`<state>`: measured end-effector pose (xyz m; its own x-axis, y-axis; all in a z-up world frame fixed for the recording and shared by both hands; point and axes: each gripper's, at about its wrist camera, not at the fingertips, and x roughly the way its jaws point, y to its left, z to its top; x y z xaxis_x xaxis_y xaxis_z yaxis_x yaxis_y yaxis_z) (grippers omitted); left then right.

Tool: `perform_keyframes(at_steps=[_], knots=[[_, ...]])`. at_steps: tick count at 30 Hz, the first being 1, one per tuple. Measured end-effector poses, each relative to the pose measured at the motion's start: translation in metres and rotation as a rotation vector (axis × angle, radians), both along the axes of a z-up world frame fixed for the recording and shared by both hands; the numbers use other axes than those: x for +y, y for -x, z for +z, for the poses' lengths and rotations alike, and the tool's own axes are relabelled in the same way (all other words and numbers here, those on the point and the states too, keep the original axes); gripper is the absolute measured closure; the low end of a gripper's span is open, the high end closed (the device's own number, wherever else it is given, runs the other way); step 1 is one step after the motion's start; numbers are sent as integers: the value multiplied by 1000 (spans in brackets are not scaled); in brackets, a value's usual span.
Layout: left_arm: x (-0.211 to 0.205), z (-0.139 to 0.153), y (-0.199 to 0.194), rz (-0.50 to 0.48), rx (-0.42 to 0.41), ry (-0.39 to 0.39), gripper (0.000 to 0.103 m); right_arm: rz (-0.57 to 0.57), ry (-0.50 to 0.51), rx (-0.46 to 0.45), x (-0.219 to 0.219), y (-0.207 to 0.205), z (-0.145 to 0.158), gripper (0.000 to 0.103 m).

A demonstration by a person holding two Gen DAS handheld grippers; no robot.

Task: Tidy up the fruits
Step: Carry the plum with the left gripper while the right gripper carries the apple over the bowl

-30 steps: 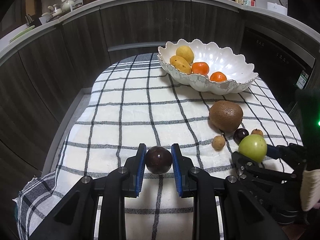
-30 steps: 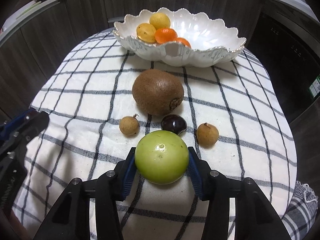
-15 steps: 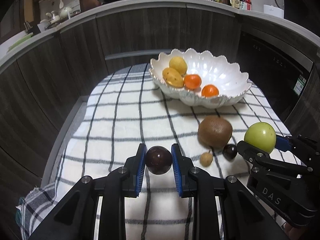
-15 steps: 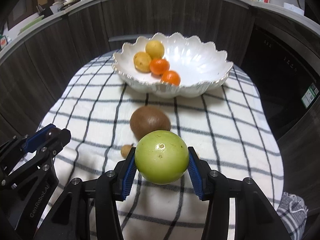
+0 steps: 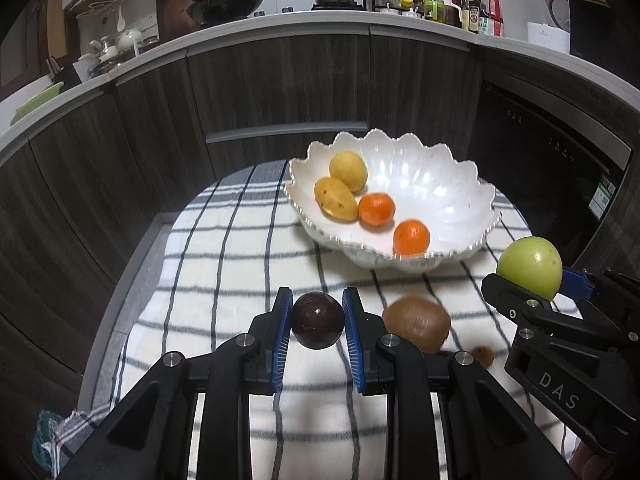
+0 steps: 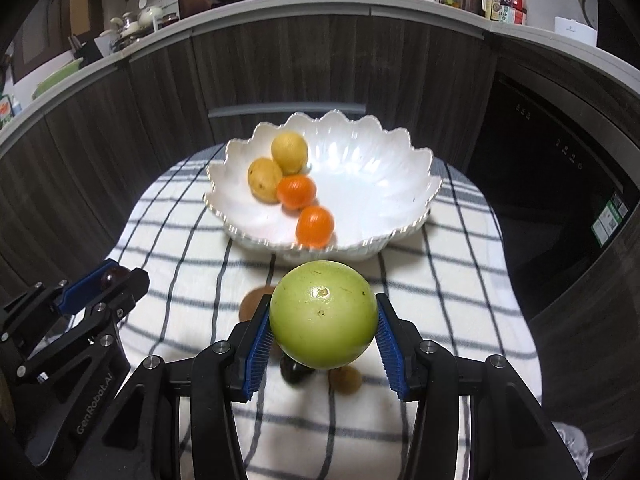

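Observation:
My left gripper is shut on a dark purple round fruit, held above the checked cloth. My right gripper is shut on a green apple, also raised; both show in each other's views, the apple at right and the dark fruit at left. The white scalloped bowl ahead holds two yellow fruits and two oranges. A brown kiwi lies on the cloth below, with a small dark fruit and a small brown fruit.
The table is covered with a white cloth with dark stripes. Dark cabinet fronts curve round behind it, with an appliance door to the right. A counter with pots and bottles runs above.
Both grippers have risen off the cloth with their fruits and moved toward the bowl. The kiwi and small fruits stay on the cloth below.

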<state>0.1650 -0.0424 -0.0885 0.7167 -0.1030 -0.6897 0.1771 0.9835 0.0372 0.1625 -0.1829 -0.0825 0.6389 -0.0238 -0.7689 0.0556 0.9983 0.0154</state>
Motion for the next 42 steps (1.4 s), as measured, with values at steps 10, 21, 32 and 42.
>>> perform_keyframes(at_steps=[10,21,32,42], knots=[[-17,12,-46,-9,-27,12,77,-21,-7,-52,-16,-35,14,54],[-27,14,-92,-13,-59,24,77,-47,3,-92,-33,-78,18,54],[-34,0,-126,-25,-46,26,77,-58,7,-91,-39,-107,1,54],[-44,-16,-143,-41,-27,28,77,-63,-12,-84,-48,-125,-14,54]])
